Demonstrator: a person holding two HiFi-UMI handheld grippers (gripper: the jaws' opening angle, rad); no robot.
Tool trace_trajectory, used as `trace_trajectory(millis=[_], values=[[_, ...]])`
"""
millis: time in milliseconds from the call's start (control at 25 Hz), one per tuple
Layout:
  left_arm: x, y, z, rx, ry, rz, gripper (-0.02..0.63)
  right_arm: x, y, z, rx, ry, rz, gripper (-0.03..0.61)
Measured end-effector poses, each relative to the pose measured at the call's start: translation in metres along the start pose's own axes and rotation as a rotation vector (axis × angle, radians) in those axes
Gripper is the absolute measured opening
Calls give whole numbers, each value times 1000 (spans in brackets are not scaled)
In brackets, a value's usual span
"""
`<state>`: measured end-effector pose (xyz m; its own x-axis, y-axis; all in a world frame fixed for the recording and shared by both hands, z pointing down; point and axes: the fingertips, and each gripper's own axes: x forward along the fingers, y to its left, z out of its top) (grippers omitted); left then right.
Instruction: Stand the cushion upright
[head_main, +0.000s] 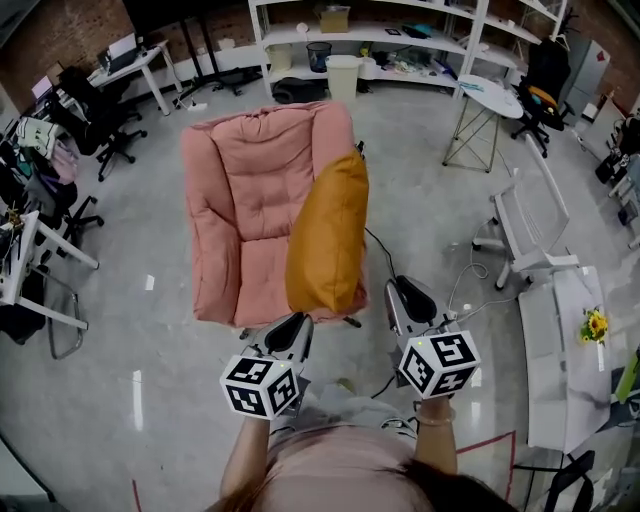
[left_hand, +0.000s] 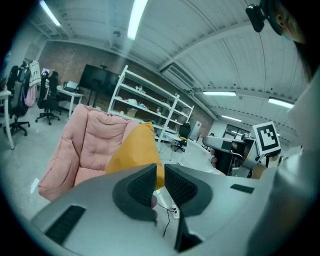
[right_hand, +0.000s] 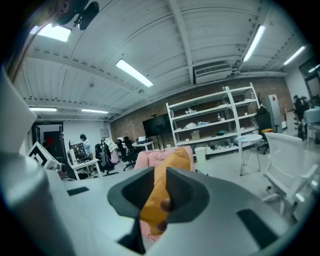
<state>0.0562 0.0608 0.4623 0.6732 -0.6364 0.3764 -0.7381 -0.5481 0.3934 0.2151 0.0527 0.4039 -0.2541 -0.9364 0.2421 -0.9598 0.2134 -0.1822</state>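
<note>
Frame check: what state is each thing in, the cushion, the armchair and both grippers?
cushion: standing on edge on the seat, leaning on the chair's arm, not gripped.
armchair: upright on the floor, holding the cushion.
left gripper: jaws slightly apart, empty, short of the cushion.
right gripper: jaws slightly apart, empty, short of the cushion.

The right gripper (right_hand: 160, 172) is seen with its two dark grey jaws standing slightly apart; nothing is clamped between them. Through the narrow gap and above the jaws, a mustard-yellow fabric cushion (right_hand: 176, 159) is observed, standing on edge and well beyond the jaw tips. It is backed by a pink padded armchair (right_hand: 148, 159). Behind these, a white open shelving rack (right_hand: 210, 122) is noted against a brick wall, with a black screen (right_hand: 157, 125) beside it. A small white round table (right_hand: 248, 139) is recorded to the right.
</note>
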Motion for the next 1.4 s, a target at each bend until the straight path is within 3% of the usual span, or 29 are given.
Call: trace_trajectory(millis=[40, 560, 800, 1040, 1240, 1400], values=[[1, 0, -1, -12, 0, 8, 32, 1, -3, 1, 2, 0, 8, 81], [28, -5, -33, -131, 96, 31, 142, 14, -30, 0, 17, 6, 25, 91], [64, -8, -48, -211, 189, -21, 223, 36, -51, 3, 9, 27, 29, 100], [86, -5, -48, -275, 203, -18, 235, 60, -63, 3, 11, 49, 57, 103], [100, -4, -52, -320, 261, -45, 235, 83, -70, -4, 13, 87, 88, 109], [112, -5, -53, -280, 294, -34, 235, 99, -87, 2, -1, 92, 110, 117]])
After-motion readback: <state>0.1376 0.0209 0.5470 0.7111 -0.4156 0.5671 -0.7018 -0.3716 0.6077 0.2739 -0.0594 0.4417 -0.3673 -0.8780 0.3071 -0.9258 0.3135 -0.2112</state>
